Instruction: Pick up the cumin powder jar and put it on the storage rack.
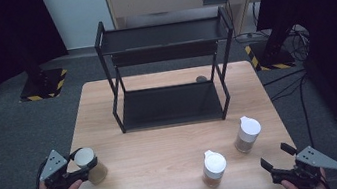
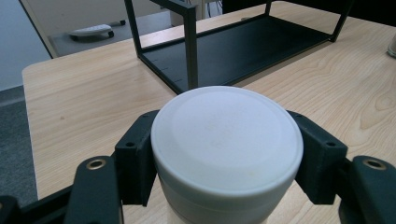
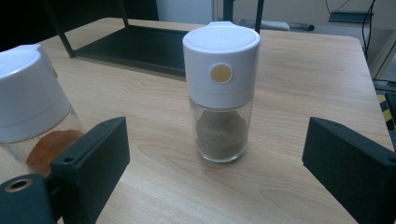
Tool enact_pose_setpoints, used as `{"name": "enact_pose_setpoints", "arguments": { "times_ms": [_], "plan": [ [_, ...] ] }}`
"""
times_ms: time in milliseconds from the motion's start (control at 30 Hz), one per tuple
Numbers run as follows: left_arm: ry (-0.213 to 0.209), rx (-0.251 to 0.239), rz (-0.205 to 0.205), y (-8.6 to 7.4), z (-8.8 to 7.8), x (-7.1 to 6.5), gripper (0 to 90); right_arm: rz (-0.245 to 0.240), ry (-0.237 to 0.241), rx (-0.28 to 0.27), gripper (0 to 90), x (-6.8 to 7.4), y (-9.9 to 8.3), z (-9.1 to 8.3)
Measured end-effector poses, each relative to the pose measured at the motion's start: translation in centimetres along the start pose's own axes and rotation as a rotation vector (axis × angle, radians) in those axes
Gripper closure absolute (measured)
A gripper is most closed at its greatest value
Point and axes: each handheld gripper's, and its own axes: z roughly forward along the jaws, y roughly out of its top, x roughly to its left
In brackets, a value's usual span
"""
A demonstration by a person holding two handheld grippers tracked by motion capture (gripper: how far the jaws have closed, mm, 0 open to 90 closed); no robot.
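Black jaws of the left gripper [image 1: 88, 168] are pressing on both sides of a white-lidded jar [image 2: 226, 140], which is standing at the near left corner of the wooden surface [image 1: 164, 145]; the jaws are clamping it just under its lid. At the near right corner the right gripper [image 1: 274, 157] is hanging with its jaws spread wide and nothing between them, facing two more jars. One with reddish powder [image 3: 32, 112] is sitting just beside its left jaw, while a jar of brown powder [image 3: 220, 91] is standing a little farther off. Beyond them a black two-tier rack [image 1: 168, 69] is occupying the far middle of the surface.
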Motion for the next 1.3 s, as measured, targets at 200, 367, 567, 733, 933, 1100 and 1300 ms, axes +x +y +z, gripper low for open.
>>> {"name": "enact_pose_setpoints", "arguments": {
  "times_ms": [200, 367, 567, 733, 933, 1100, 1300],
  "plan": [
    [-0.023, 0.006, 0.007, 0.5, 0.7, 0.0, 32.5, 0.0, 0.002, -0.001, 7.6, 0.0, 0.0, 0.0],
    [-0.068, 0.008, 0.027, 1.6, 1.8, -0.1, 32.5, 0.0, 0.003, -0.001, 7.6, 0.0, 0.0, 0.0],
    [-0.115, 0.006, 0.053, 3.2, 3.2, -0.2, 32.5, -0.002, 0.006, 0.004, 7.6, -0.1, 0.0, 0.0],
    [-0.153, -0.003, 0.066, 4.5, 4.3, -0.4, 32.5, -0.005, 0.007, 0.005, 7.6, -0.1, 0.0, 0.1],
    [-0.195, -0.002, 0.08, 5.9, 5.7, -0.6, 32.5, -0.005, 0.006, 0.006, 7.6, -0.1, 0.0, 0.1],
    [-0.221, -0.003, 0.086, 6.7, 6.7, -0.7, 32.5, -0.003, 0.005, 0.005, 7.6, -0.1, 0.0, 0.0],
    [-0.244, 0.0, 0.089, 7.7, 7.7, -0.9, 32.5, -0.001, 0.002, 0.005, 7.6, 0.0, -0.1, -0.1]
  ]
}}
